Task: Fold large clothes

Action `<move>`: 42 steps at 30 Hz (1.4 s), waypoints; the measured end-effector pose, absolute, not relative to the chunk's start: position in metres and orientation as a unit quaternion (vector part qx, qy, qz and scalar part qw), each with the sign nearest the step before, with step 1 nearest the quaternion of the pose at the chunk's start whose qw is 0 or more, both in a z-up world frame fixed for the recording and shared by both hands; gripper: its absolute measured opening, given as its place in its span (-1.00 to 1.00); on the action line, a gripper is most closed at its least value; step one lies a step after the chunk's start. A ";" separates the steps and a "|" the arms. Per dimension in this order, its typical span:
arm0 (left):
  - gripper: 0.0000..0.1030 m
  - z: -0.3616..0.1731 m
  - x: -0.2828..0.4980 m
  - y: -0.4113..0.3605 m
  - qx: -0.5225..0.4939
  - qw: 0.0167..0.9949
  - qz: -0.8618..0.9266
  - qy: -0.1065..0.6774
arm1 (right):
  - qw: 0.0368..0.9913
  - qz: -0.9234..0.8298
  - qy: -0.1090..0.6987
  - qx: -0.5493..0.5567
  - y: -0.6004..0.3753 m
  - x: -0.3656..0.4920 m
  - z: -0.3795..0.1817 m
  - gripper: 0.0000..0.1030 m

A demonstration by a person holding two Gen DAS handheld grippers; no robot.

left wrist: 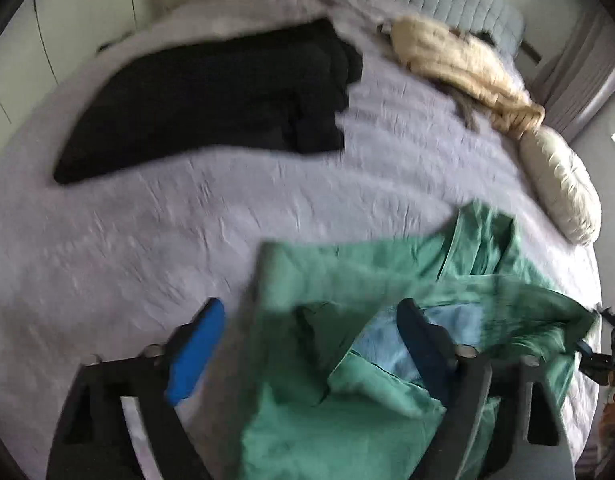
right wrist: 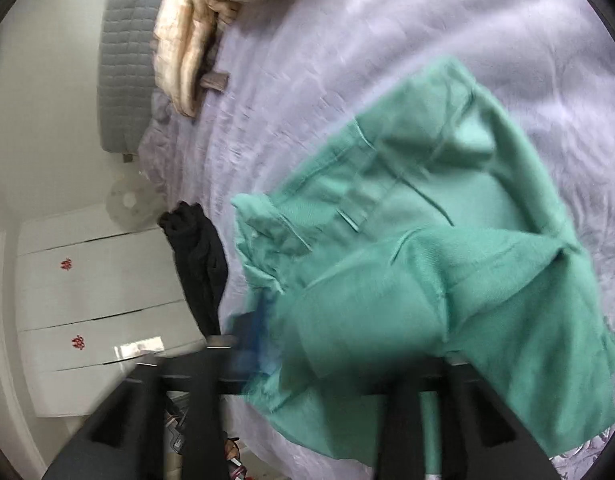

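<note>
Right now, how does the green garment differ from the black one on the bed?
The green garment is rumpled, with the left gripper open around part of it; the black garment lies flatter, away from both grippers. Green lies at the near edge of the bed, black farther in. Both rest on the lilac cover.

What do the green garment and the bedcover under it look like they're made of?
Green garment: looks like a thin woven fabric, matte, perhaps cotton; it shows stitched seams and sharp creases, though motion blur hides the weave. Bedcover: pale lilac textile with a finely puckered, crinkled surface and no sheen; the fibre cannot be told.
</note>
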State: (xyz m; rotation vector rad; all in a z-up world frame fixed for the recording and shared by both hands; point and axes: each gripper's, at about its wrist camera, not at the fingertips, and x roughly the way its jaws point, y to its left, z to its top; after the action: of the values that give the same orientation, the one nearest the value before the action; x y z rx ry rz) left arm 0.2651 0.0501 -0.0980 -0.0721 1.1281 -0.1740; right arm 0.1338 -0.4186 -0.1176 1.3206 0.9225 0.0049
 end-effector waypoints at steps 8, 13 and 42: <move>0.73 -0.109 0.260 0.067 -0.008 0.834 -0.058 0.549 | 0.770 -0.075 0.494 0.396 -0.427 0.134 -0.083 0.52; 0.73 -0.150 0.243 0.053 0.026 0.809 -0.061 0.584 | 0.766 -0.121 0.550 0.311 -0.421 0.135 -0.117 0.50; -0.67 -0.190 0.173 0.083 -0.026 0.753 -0.082 0.652 | 0.657 -0.184 0.449 0.578 -0.420 -0.053 -0.170 -0.83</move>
State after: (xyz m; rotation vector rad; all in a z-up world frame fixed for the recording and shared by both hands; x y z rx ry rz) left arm 0.1735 0.0830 -0.1896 -0.0572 1.4229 -0.1795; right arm -0.0529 -0.4200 -0.1704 1.3085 1.0163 -0.4177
